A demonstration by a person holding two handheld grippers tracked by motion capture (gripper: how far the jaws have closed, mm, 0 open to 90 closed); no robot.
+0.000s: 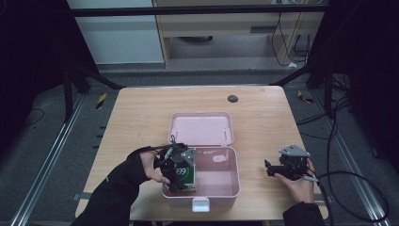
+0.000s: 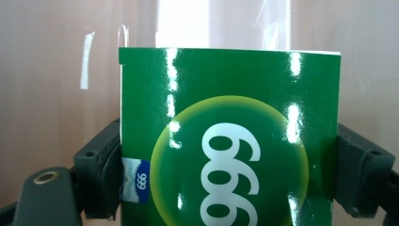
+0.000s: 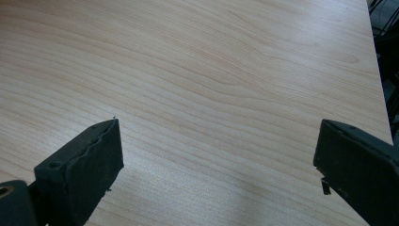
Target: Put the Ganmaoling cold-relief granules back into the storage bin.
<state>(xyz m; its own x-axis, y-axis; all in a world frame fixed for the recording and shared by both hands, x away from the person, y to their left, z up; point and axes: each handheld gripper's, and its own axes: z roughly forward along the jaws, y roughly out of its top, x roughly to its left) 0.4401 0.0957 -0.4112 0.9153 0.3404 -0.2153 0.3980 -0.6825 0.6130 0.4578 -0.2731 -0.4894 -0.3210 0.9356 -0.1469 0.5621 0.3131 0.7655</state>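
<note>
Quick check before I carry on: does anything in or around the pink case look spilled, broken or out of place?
Nothing stands out. The pink case sits open and square on the table, the green box stands upright between the left gripper jaws inside it, and the right gripper rests open beside the case.

The box (image 2: 230, 141) is glossy green with a yellow-green ringed circle, white "999" numerals and a small blue and white label at one edge. The open case (image 1: 214, 188) and its lid are pale pink. The table (image 3: 211, 70) is light wood with a wavy grain; both grippers' jaws are black.
</note>
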